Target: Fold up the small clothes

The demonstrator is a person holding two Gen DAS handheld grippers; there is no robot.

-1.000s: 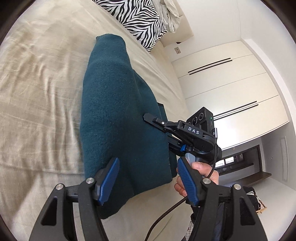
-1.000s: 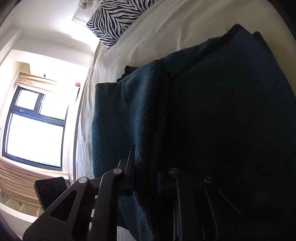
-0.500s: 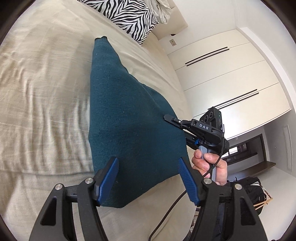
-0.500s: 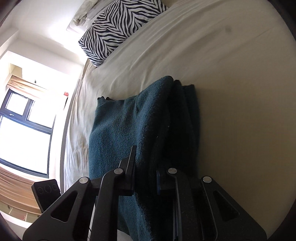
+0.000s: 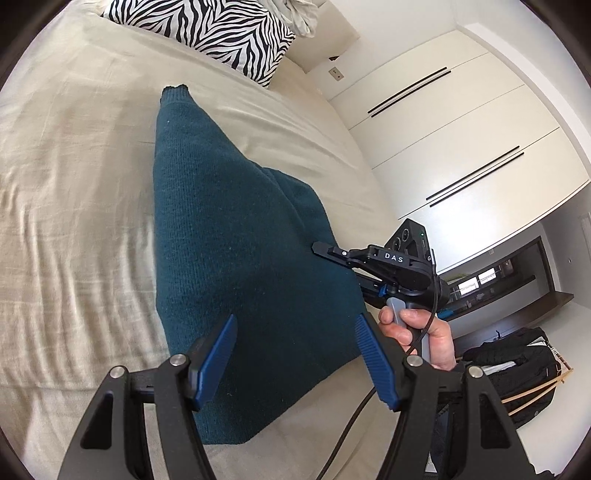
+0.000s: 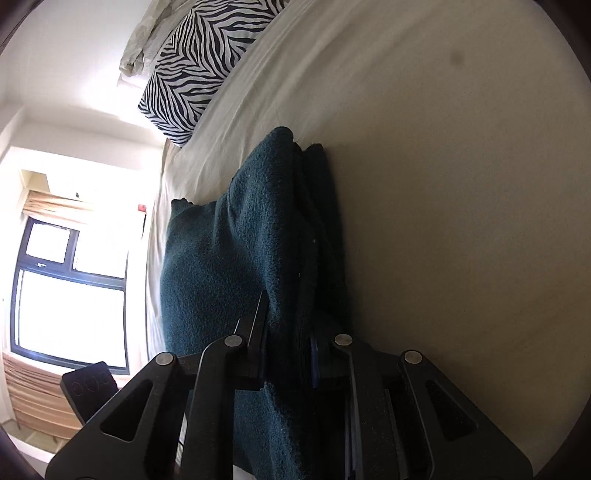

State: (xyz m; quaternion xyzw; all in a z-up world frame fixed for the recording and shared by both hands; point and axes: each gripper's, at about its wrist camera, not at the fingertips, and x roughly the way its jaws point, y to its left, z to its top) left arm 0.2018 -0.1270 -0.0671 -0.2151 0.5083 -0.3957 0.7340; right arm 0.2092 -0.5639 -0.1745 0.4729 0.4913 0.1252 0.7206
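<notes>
A dark teal knitted garment (image 5: pixel 229 236) lies on the beige bed, one side lifted into a tent. My right gripper (image 5: pixel 321 248) holds that raised edge from the right, a hand on its handle. In the right wrist view the teal garment (image 6: pixel 258 236) runs as a thick fold straight between the fingers of my right gripper (image 6: pixel 286 332), which is shut on it. My left gripper (image 5: pixel 295 332) hangs above the garment's near corner, its blue pads (image 5: pixel 218 347) wide apart and nothing between them.
A zebra-striped pillow (image 5: pixel 210 33) lies at the head of the bed (image 5: pixel 66 192). White wardrobe doors (image 5: pixel 454 133) stand to the right, with a dark bag (image 5: pixel 517 365) on the floor beside the bed. A bright window (image 6: pixel 66 295) fills the left of the right wrist view.
The right gripper has drawn the garment's edge rightward, so the garment now shows narrower and more tented. My left gripper has pulled back and risen a little, still open.
</notes>
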